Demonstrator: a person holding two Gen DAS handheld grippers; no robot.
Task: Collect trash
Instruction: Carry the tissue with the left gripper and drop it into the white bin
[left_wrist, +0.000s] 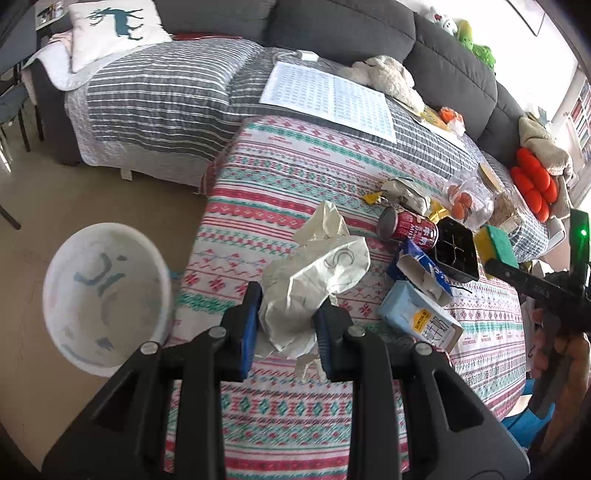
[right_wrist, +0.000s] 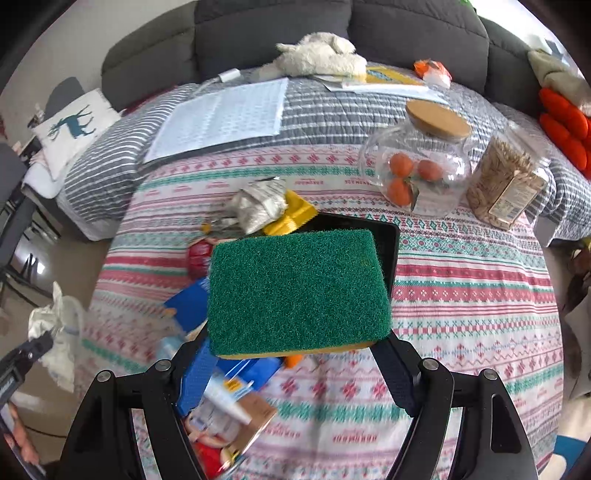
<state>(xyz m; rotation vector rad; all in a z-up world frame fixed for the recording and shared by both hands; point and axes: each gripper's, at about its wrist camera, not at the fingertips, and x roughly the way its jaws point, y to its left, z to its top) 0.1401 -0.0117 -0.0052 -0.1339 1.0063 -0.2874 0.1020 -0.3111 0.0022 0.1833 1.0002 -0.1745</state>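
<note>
My left gripper (left_wrist: 286, 325) is shut on a crumpled white paper wad (left_wrist: 314, 284), held above the patterned tablecloth (left_wrist: 280, 177), near its left edge. The white trash bin (left_wrist: 105, 299) stands on the floor to the left. On the cloth lie a red can (left_wrist: 408, 226), a torn blue wrapper (left_wrist: 424, 266), a light blue carton (left_wrist: 417, 317), a black tray (left_wrist: 456, 249) and a crumpled grey-and-yellow wrapper (left_wrist: 404, 192). My right gripper (right_wrist: 295, 354) is shut on a green-and-yellow sponge (right_wrist: 299, 288) and holds it above the tray (right_wrist: 388, 236). The sponge also shows in the left wrist view (left_wrist: 498, 245).
A glass jar of oranges (right_wrist: 417, 166) and a clear jar of sticks (right_wrist: 506, 184) stand at the back right. A printed sheet (right_wrist: 221, 118) lies on the grey striped cover. A grey sofa (right_wrist: 332, 29) with a plush toy (right_wrist: 321, 55) runs behind.
</note>
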